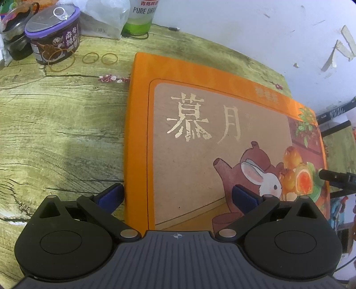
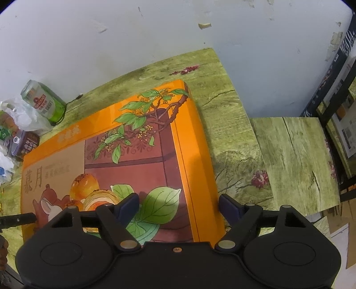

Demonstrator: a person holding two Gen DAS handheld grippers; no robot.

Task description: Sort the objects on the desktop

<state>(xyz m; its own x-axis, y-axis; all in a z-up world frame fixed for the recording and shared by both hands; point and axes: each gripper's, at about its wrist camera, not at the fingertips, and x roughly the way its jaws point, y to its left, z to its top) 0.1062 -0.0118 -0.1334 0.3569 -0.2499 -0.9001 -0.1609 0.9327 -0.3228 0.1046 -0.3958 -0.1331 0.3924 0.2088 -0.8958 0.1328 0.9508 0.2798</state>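
Domestic setting, likely a lived-in room — table (image 1: 55, 124) covered in wood-print vinyl, scuffed white wall (image 2: 111, 33) behind, beer can (image 2: 44, 102), purple-lidded food tub (image 1: 54, 33), plastic bag (image 1: 106, 15) and rubber bands (image 1: 90, 58) lying about.

Wood-grain table (image 1: 55, 133) carries orange box (image 1: 142, 73), purple-lidded cup (image 1: 53, 37), rubber bands (image 1: 90, 58).

A scuffed white wall (image 1: 222, 26) is standing behind the table (image 1: 55, 133), which is wearing a green wood-grain covering with small red flower prints (image 2: 259, 179). A lower surface (image 2: 296, 160) in the same covering is sitting just beside the table's right end. A black shelf (image 2: 333, 93) is rising at the far right, next to it.
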